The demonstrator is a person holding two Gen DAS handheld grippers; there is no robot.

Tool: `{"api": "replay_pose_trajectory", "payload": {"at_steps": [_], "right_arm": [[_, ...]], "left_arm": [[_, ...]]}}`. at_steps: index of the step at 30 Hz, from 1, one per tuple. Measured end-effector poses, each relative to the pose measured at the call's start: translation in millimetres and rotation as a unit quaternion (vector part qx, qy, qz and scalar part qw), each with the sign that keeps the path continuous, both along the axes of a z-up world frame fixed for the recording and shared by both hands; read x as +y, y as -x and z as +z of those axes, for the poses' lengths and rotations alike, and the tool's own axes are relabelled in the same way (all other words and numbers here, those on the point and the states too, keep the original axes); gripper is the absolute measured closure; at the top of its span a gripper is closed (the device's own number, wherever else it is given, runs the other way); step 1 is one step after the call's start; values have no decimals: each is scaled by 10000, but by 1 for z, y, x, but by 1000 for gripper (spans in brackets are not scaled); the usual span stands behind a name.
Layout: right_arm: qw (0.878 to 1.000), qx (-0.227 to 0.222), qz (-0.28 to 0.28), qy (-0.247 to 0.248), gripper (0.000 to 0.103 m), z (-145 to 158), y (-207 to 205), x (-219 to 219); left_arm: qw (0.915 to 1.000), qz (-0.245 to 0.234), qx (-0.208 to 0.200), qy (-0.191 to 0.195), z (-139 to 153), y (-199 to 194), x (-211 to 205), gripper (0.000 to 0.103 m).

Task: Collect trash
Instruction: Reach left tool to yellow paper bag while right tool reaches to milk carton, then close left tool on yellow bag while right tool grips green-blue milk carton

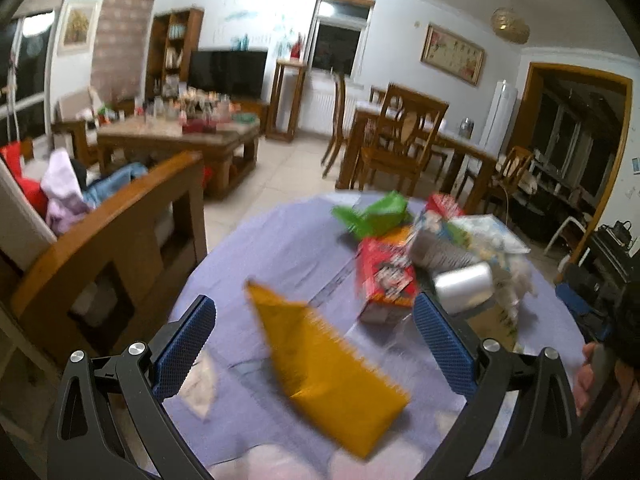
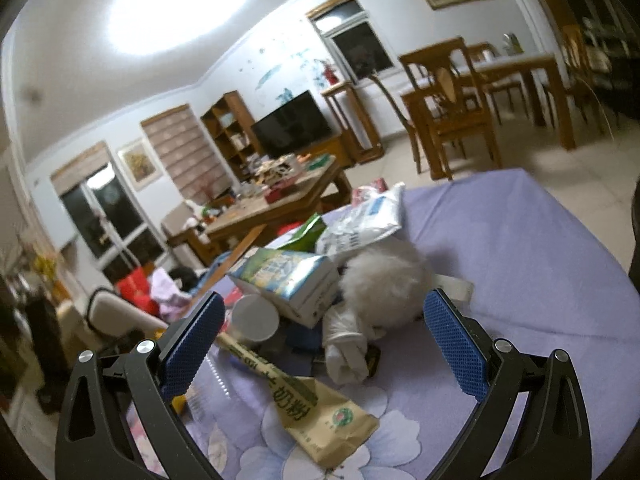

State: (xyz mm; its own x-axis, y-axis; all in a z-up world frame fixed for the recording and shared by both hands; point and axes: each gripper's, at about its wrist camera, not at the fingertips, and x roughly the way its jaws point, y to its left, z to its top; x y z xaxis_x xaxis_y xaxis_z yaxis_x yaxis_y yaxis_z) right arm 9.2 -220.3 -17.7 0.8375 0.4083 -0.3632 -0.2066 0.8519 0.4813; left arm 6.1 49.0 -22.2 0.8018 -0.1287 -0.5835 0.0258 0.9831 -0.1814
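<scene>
A living room with wooden dining chairs, a dark television and a cluttered coffee table lies behind a counter (image 1: 280, 248) draped in a lilac floral cloth, where the trash is heaped.

The left gripper (image 1: 314, 348) hangs with its jaws spread wide and nothing between them. A yellow packet (image 1: 328, 364) lies flat on the cloth right in the gap, its point aimed far-left. Beyond it, to the right, sit a red carton (image 1: 386, 276), a silver cup (image 1: 464, 284) and a green wrapper (image 1: 372, 214), touching one another in a loose pile.

The right gripper (image 2: 324, 348) is also fully open and empty. A tan paper pouch (image 2: 316, 416) lies near, between its fingers; a paper cup (image 2: 256, 318), a green-and-white milk carton (image 2: 296, 284), a white fluffy wad (image 2: 384, 280) and a crumpled white glove (image 2: 344, 348) crowd just behind.

Risks, as I judge them: the flat yellow packet may slide on the cloth or the jaws may pinch the cloth with it. On the right, closing on the pouch could snag the glove or topple the leaning carton. The left view is blurred, so edges are uncertain.
</scene>
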Motion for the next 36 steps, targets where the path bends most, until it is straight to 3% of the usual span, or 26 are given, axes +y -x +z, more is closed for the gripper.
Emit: {"api": "replay_pose_trajectory", "payload": {"at_steps": [2,3,5,7,14,18,20,22,23,27,30,36], "right_arm": [[9997,-38,50,230,6,7,5,5],[9973,-11,106,730,7,10,3,13],[9941,24,316,1034,9,22,1,28],[9844,256,586,1638,15,26,-12,45],[9546,185,1422,2610,17,38,-60,97],[9361,184,1651,3102,31,35,-84,125],[9230,400,1960,3288,31,26,-101,134],[9055,576,2142,3618,31,18,-112,145],[8975,643,2207,3764,31,15,-117,151],[8946,721,2151,3850,38,8,-119,156],[9073,702,2062,3596,50,8,-118,152],[9353,343,1853,2994,52,24,-92,134]], "left_arm": [[9995,-105,251,136,-4,-5,13,5],[9991,-184,335,167,-6,-8,17,5],[9987,-296,397,84,-9,-10,18,5],[9981,-383,486,40,-13,-14,17,5],[9940,-690,738,408,-19,-31,17,5],[9905,-888,969,396,-23,-41,4,7],[9886,-941,1093,426,-26,-46,1,16],[9861,-988,1240,498,-31,-51,-2,32],[9847,-1015,1318,524,-34,-53,-4,34],[9818,-1066,1456,589,-37,-57,-6,64],[9823,-1132,1399,521,-36,-54,-8,69],[9845,-1301,1050,529,-25,-40,-10,75]]}}
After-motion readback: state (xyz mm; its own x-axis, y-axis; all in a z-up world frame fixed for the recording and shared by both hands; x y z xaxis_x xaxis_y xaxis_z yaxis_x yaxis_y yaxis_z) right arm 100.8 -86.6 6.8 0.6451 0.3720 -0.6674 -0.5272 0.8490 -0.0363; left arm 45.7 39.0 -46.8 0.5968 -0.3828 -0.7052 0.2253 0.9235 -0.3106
